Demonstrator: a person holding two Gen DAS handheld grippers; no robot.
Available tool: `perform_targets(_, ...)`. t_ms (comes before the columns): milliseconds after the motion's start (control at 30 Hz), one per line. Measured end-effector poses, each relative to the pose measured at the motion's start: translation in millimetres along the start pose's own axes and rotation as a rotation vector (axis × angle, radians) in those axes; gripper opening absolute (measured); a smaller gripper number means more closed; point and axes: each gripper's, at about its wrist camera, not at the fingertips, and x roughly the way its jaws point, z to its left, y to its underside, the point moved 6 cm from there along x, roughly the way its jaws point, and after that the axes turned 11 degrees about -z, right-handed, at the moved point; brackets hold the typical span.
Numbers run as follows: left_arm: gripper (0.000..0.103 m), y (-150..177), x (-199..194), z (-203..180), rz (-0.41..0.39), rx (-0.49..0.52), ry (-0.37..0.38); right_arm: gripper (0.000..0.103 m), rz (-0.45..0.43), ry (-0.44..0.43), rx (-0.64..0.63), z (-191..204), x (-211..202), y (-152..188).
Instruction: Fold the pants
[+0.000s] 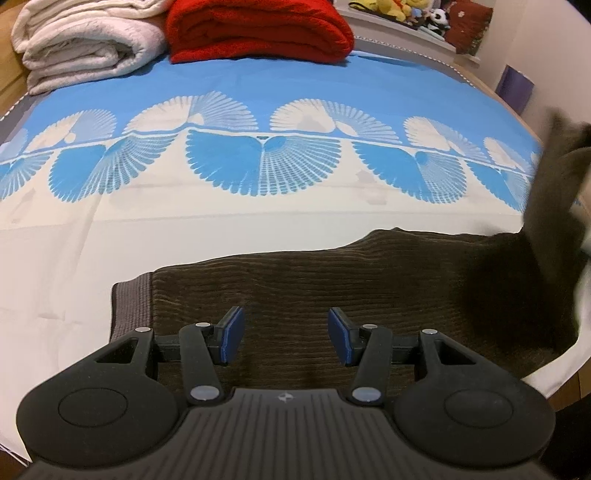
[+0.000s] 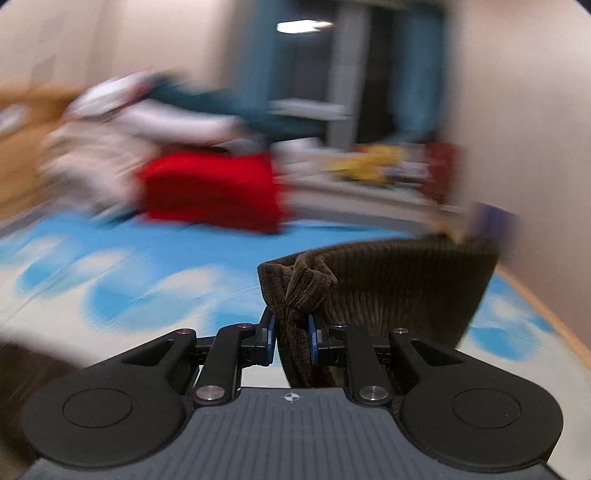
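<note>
Dark brown corduroy pants (image 1: pixel 369 273) lie flat across the near part of the bed, with a ribbed band (image 1: pixel 129 310) at their left end. My left gripper (image 1: pixel 286 326) hovers over them, open, with nothing between its blue pads. At the right edge of the left wrist view, a blurred part of the pants (image 1: pixel 554 177) is lifted off the bed. In the right wrist view my right gripper (image 2: pixel 291 332) is shut on a bunched fold of the pants (image 2: pixel 388 288), which arches up ahead of the fingers. That view is heavily motion-blurred.
The bed sheet (image 1: pixel 221 229) is white near me and blue with fan patterns farther off. A folded red blanket (image 1: pixel 258 29) and a folded white blanket (image 1: pixel 81 40) lie at the far end. Plush toys (image 1: pixel 406 11) sit on a ledge behind. A wall borders the right side.
</note>
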Motion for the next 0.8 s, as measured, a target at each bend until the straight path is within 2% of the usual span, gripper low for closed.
perform_targets(33, 0.056, 0, 0, 2, 0.000, -0.004, -0.002, 0.020, 0.058, -0.084, -0.037, 27, 7, 15)
perform_targets(100, 0.056, 1, 0, 8, 0.003, -0.015, -0.004, 0.022, 0.260, -0.248, -0.117, 78, 23, 62)
perform_targets(167, 0.056, 3, -1, 12, 0.009, -0.025, -0.010, 0.022, 0.441, -0.329, -0.189, 107, 31, 106)
perform_targets(200, 0.056, 4, -1, 15, 0.012, -0.028, -0.015, 0.027, 0.497, -0.351, -0.220, 117, 30, 122)
perform_targets(300, 0.056, 5, -2, 20, 0.011, -0.029, -0.018, 0.035, 0.445, -0.364, -0.305, 126, 21, 114)
perform_targets(367, 0.056, 4, -1, 23, 0.009, -0.031, -0.022, 0.041, 0.412, -0.398, -0.234, 121, 15, 99)
perform_targets(433, 0.056, 3, -1, 24, 0.010, -0.039, -0.028, 0.051, 0.380, -0.372, -0.212, 112, 18, 89)
perform_targets(500, 0.056, 2, 0, 22, 0.008, -0.041, -0.026, 0.055, 0.374, -0.350, -0.242, 115, 25, 95)
perform_targets(633, 0.056, 2, 0, 14, 0.011, -0.023, -0.018, 0.056, 0.411, -0.349, -0.305, 125, 39, 117)
perform_targets(667, 0.056, 2, 1, 13, 0.013, -0.018, -0.018, 0.055, 0.409, -0.347, -0.313, 133, 40, 119)
perform_targets(700, 0.056, 3, 1, 12, 0.015, -0.014, -0.019, 0.044, 0.413, -0.358, -0.310, 137, 43, 120)
perform_targets(733, 0.056, 3, 2, 12, 0.016, -0.011, -0.020, 0.025, 0.420, -0.388, -0.294, 138, 41, 118)
perform_targets(800, 0.056, 3, 1, 14, 0.014, -0.014, -0.022, 0.017, 0.396, -0.394, -0.292, 136, 35, 109)
